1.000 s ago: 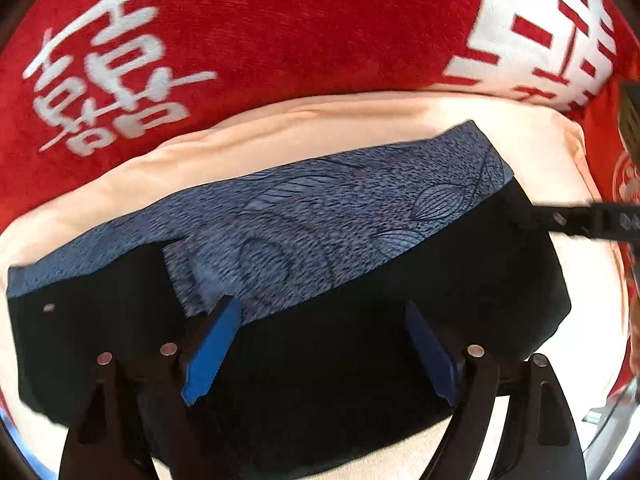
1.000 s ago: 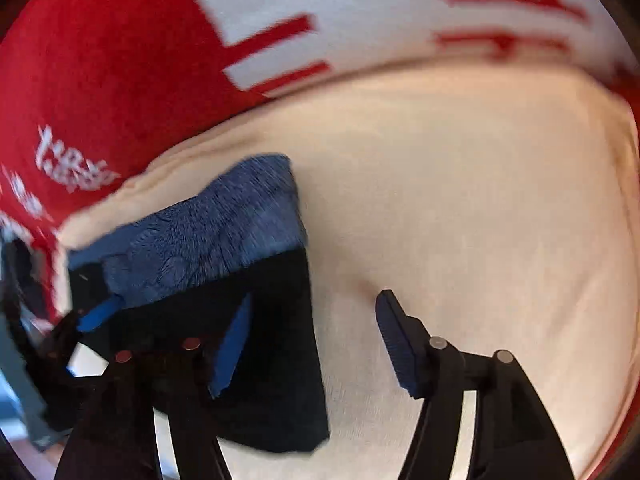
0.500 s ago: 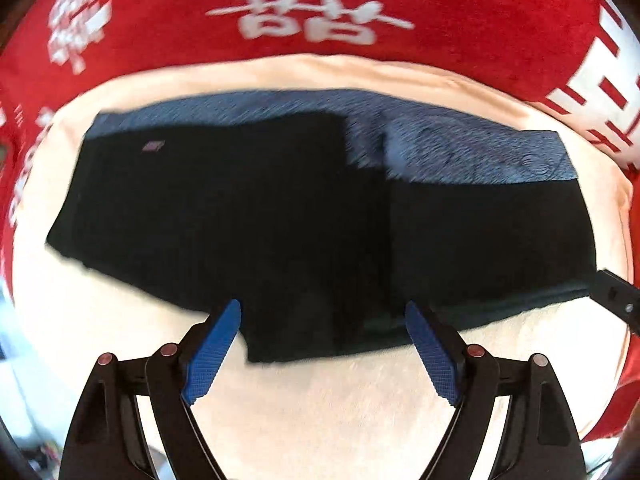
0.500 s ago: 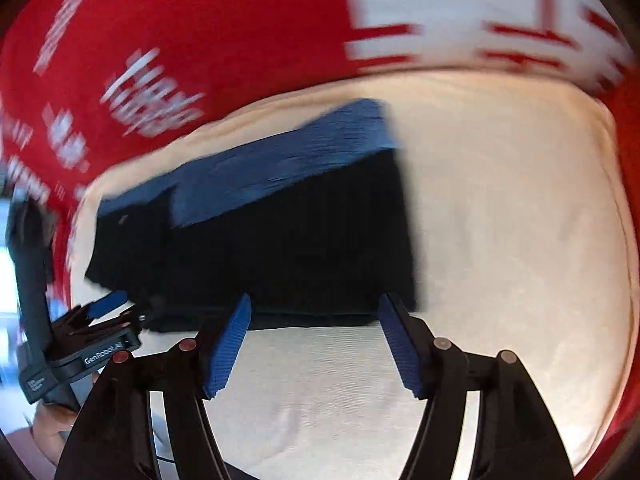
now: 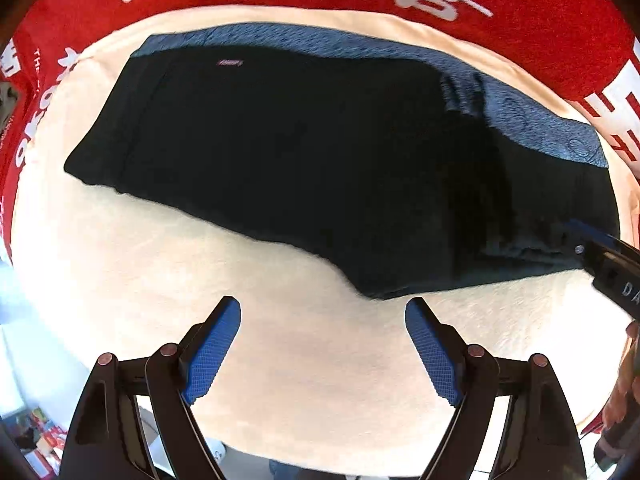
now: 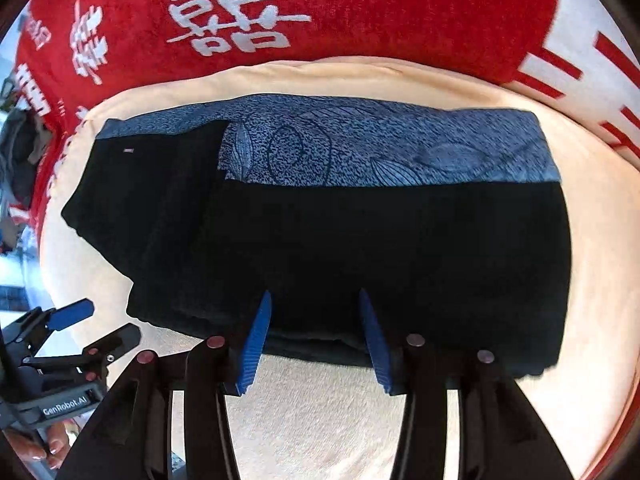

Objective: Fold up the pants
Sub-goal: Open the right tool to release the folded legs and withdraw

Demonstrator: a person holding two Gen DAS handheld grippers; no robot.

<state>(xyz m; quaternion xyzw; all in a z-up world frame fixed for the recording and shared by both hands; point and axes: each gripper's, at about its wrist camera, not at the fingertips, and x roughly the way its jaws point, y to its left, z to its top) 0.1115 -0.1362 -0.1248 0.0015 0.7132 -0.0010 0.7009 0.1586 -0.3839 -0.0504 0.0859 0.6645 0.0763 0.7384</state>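
The pants point(image 5: 320, 152) are black with a blue patterned band along the far edge. They lie folded flat on a cream towel point(image 5: 280, 340); they also show in the right wrist view point(image 6: 360, 248). My left gripper point(image 5: 322, 312) is open and empty, over bare towel just in front of the pants' near edge. My right gripper point(image 6: 314, 304) is partly open at the pants' near edge, its fingertips over the black cloth and nothing held between them. Each gripper shows at the edge of the other's view.
A red cloth with white characters point(image 6: 320, 12) lies under and behind the cream towel point(image 6: 320, 420). The towel's near edge and the floor show at the bottom left of the left wrist view point(image 5: 24, 400). Dark clutter point(image 6: 20, 152) sits at the far left.
My left gripper pulled back off the pants onto bare towel. My right gripper swung left, came up to the pants' near edge and narrowed its opening.
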